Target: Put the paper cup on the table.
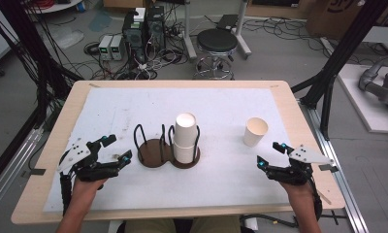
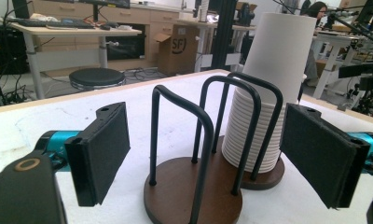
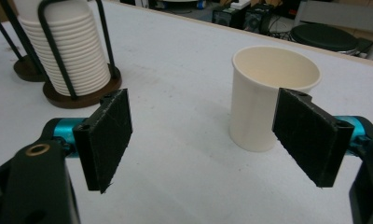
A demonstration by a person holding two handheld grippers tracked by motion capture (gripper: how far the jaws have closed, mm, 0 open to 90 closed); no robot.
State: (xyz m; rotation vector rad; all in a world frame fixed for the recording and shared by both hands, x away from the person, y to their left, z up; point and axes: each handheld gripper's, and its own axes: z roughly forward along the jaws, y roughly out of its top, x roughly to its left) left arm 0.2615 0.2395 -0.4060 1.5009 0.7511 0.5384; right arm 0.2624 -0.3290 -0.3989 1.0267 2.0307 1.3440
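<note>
Behind the bench (image 1: 51, 145), a cardboard box (image 2: 175, 49) reads "SF" — both tongs (image 1: 115, 148) (image 1: 269, 154) stand apart, empty; the single paper cup (image 3: 268, 100) stands upright just beyond the right pair.

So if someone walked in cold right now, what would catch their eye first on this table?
Probably the stack of white cups, upside down in the right bay of the dark wire holder at mid-table. Next, the single cup standing upright, alone, off to the right, with the open right gripper just short of it.
</note>
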